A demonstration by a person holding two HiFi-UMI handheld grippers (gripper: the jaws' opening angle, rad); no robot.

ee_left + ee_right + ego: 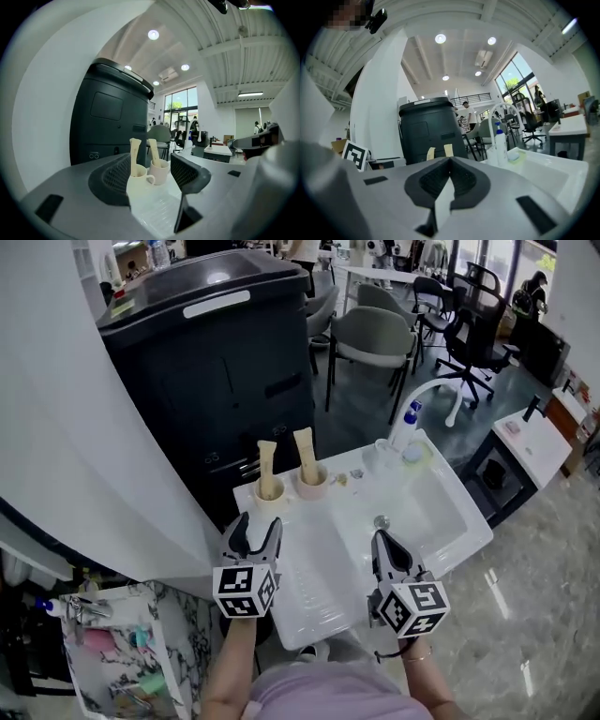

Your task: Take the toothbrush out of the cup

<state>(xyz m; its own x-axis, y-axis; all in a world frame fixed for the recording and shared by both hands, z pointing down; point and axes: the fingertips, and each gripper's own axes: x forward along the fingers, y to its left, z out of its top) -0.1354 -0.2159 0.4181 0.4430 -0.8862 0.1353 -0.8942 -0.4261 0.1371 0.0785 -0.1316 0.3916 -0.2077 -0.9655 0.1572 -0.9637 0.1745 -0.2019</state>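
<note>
Fingers: our left gripper spread wide, right gripper pinched together.
Surface: white counter, cups at far left.
Room: black bin beyond.
Gripper views only: ceiling lights.

The white counter carries a cream cup and a pale pink cup, each with a beige toothbrush; a black bin stands behind the counter.

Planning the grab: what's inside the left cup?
A cream toothbrush stands in the left cup; its lower end is hidden by the cup's wall.
</note>
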